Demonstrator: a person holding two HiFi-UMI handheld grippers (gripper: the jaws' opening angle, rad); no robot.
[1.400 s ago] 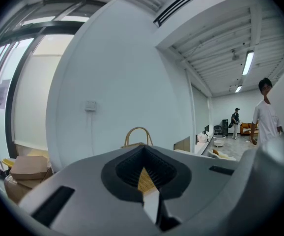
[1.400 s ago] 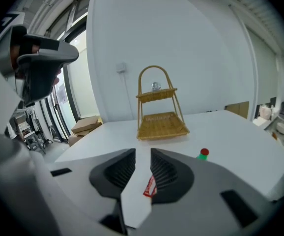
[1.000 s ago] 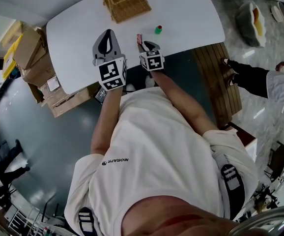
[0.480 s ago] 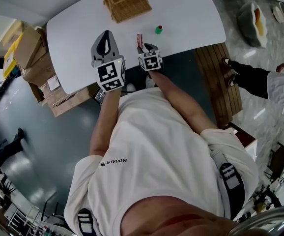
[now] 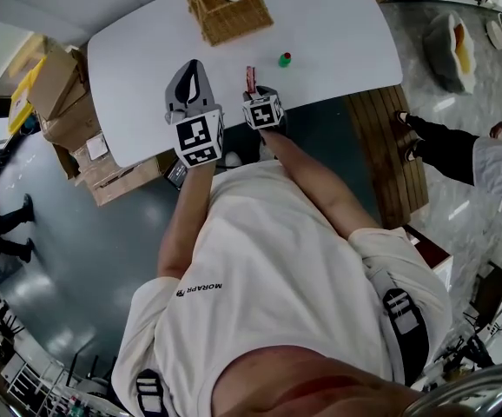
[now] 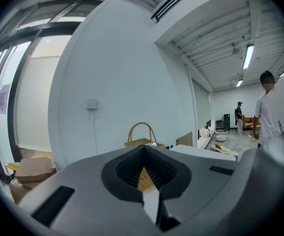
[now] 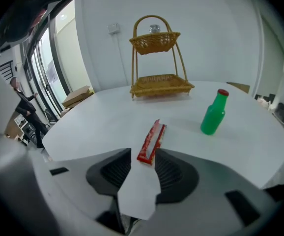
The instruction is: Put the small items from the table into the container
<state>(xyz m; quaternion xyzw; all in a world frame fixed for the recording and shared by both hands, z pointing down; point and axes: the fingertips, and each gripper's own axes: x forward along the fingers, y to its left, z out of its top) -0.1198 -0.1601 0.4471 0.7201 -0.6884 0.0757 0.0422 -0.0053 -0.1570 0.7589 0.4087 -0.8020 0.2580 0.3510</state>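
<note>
Small items: a red packet (image 5: 250,78) and a green bottle (image 5: 284,59) sit on the white table (image 5: 338,24), both outside the basket (image 5: 234,20).
Cardboard boxes (image 5: 56,94): stacked on the floor by the table's left edge; their contents cannot be made out.
Left gripper (image 6: 143,149): held over the near left part of the table, pointing about level toward the basket. Its jaws meet at the tips with nothing between them.
Basket: a two-tier wicker stand with a hoop handle, at the table's far edge. The upper tray holds one small silvery item (image 7: 154,29). What the lower tray holds cannot be told.
Red packet: flat on the table in front of the basket, lying lengthwise away from the person, with its near end between the tips of the right jaws.
Right gripper (image 7: 143,152): tilted down over the packet. Its jaws are opening, one on either side of the packet's near end, and the pads are not pressing it.
Green bottle: upright with a red cap, right of the packet and apart from it, nearer the basket than the gripper is.
</note>
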